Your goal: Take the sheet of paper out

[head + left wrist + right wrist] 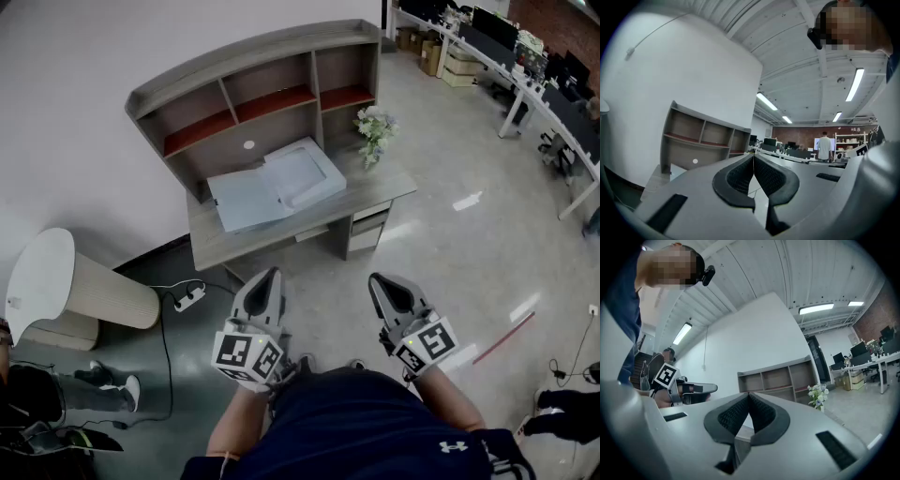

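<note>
Grey wood-grain tabletop [375, 192] carries a flat pale-blue rectangular case [272, 183], well apart from the left hand-held gripper [270, 277] and right hand-held gripper [380, 280], both with ribbed black pads [736, 178] pressed together on nothing.

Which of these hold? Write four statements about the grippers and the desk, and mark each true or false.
1. The left gripper and the right gripper are both shut with nothing between their jaws. True.
2. The left gripper touches the pale blue folder. False: the folder lies on the desk, well apart from both grippers.
3. In the head view, the flowers stand at the desk's right end. True.
4. The power strip lies on the desk. False: it lies on the floor, left of the desk.
</note>
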`<state>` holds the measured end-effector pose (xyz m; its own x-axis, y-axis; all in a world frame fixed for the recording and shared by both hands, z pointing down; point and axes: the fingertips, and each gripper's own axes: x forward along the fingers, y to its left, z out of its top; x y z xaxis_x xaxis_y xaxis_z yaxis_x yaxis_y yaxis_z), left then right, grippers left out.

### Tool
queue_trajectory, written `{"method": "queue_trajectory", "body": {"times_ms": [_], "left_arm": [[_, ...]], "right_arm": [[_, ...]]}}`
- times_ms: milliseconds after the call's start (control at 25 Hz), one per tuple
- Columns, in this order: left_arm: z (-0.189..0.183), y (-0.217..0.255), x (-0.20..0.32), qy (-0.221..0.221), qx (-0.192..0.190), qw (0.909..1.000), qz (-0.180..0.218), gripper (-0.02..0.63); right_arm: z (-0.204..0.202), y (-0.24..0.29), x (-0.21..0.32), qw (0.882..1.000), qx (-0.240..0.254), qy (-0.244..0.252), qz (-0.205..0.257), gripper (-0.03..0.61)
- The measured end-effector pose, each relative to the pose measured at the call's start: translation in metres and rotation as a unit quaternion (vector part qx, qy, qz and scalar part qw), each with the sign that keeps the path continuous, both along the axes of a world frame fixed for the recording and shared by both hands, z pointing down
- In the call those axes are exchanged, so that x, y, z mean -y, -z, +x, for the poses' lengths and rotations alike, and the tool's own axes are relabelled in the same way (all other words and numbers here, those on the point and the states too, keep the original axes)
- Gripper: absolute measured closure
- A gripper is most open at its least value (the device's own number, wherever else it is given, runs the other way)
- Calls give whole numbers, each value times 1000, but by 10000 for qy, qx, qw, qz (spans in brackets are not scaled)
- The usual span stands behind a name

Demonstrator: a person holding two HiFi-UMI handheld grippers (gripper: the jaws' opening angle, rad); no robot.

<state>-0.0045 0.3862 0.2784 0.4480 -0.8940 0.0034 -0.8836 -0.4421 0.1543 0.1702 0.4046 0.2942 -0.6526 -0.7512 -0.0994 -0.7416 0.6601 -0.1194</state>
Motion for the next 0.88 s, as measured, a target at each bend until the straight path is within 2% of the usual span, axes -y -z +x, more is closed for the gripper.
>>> {"method": "queue_trajectory", "body": {"times_ms": [320, 520, 680, 880], "left_arm": [[29, -2, -16, 103, 30, 9999, -50, 598], [39, -15, -29, 285, 27, 9994, -200, 598], [38, -30, -34, 434, 67, 9982, -418, 598], [28, -36, -23, 576, 62, 9973, -453, 598]], "right_arm": [[29, -9, -14, 9999, -21, 129, -104, 574], [42, -19, -20, 9991, 144, 314, -252, 574], [45, -31, -18, 9981, 186, 403, -420, 574], [42, -45, 0, 9970, 212, 417, -621, 574]]}}
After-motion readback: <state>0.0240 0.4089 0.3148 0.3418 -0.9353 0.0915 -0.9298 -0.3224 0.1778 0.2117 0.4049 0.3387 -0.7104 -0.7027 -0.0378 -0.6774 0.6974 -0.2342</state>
